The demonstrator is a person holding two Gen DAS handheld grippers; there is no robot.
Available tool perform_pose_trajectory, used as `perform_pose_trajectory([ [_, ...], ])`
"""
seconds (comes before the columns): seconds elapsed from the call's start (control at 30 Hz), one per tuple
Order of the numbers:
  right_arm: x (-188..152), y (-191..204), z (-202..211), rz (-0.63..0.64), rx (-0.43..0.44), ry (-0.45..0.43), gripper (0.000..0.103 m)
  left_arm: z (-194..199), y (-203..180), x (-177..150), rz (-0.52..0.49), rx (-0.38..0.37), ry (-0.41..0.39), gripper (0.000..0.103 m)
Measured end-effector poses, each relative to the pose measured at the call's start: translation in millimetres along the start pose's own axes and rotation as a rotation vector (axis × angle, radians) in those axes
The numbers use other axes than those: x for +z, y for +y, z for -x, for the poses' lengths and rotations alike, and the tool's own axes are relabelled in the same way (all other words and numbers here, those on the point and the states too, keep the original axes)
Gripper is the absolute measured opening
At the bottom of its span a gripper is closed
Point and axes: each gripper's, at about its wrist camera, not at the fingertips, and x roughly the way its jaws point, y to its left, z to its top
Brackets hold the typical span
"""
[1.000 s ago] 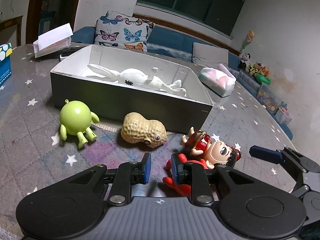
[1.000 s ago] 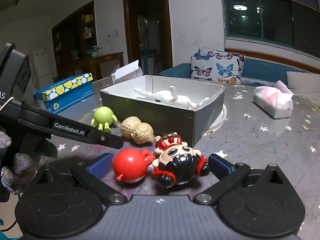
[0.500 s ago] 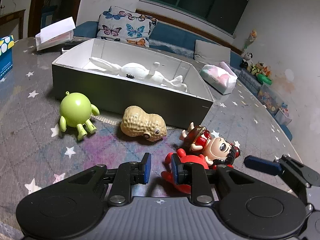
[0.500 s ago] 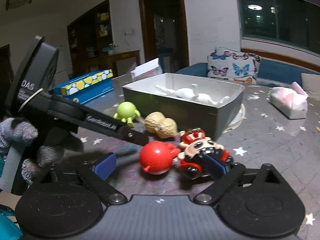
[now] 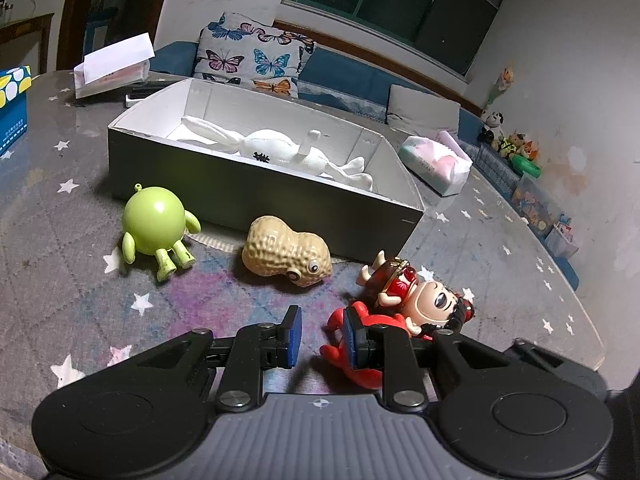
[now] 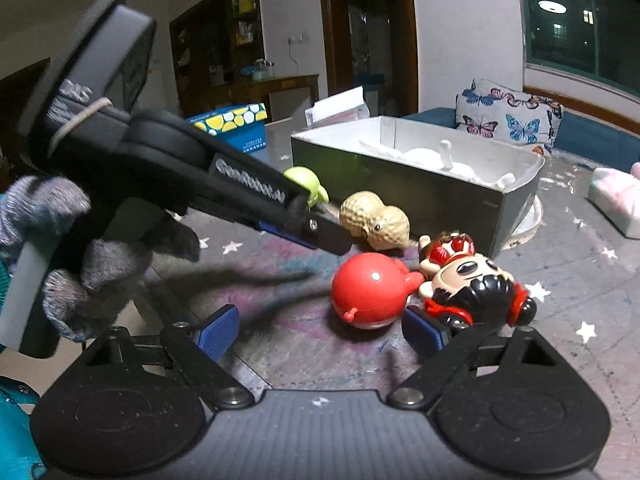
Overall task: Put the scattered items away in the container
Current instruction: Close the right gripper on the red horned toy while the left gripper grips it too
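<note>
We are at the pick-up step: our right hand-held gripper (image 6: 320, 332) is closing around the red round toy (image 6: 368, 294), pads not yet pressing it. It lies on the counter (image 5: 80, 300) touching the big-headed doll (image 6: 472, 280), just short of the grey box (image 5: 256, 196). Next we need to close firmly on that smooth, glossy plastic ball, which may slip. Our left hand-held gripper (image 5: 320, 336) hangs partly open, empty. The pitted peanut toy (image 5: 286, 250) and green figure (image 5: 156, 228) wait.
</note>
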Motion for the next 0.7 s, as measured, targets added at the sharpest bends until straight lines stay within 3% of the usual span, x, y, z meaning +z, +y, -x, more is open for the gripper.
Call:
perform_pose_trajectory([
  [0.4,-2.6,-19.1,-12.2,-0.06,-0.049,0.029,0.088,0.9,-4.0,2.8,0.019,-0.058,0.019,0.028],
  [0.7,0.8,-24.5,-20.6,-0.095,-0.057,0.032,0.081,-1.1,-10.5,4.2,0.0,-0.11,0.044,0.031],
])
